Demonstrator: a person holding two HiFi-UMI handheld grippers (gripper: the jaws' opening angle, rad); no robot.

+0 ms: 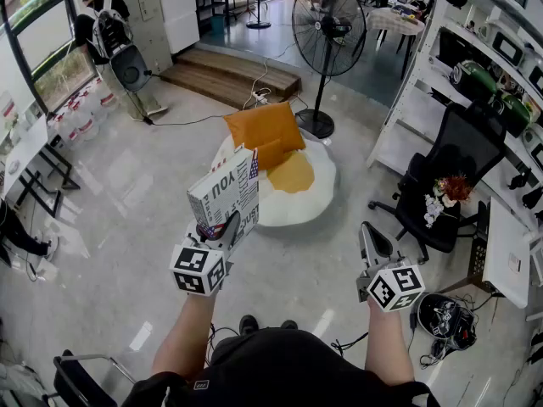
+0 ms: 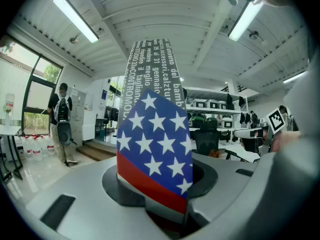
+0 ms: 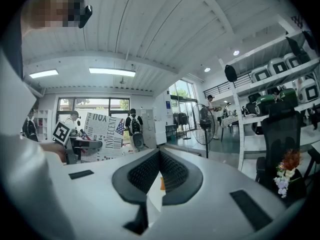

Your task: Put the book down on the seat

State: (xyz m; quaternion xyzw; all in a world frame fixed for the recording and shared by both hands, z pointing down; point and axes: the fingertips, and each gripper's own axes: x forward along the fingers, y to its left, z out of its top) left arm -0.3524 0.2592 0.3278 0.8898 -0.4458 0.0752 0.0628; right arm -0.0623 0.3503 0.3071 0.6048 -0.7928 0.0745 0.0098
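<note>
The left claw [image 1: 222,229] is clamped on the lower edge of the book [image 1: 225,195], which stands upright above it in mid-air. The right claw [image 1: 371,237], off to its right, has its jaws together on nothing. The book looks thin, light and stiff enough to stand from one edge without sagging, but its smooth cover may slip, so a deep bite on that edge seems safest; the seat [image 1: 316,195], soft-looking and white with an orange cushion [image 1: 263,127], lies ahead of and below the left claw.
</note>
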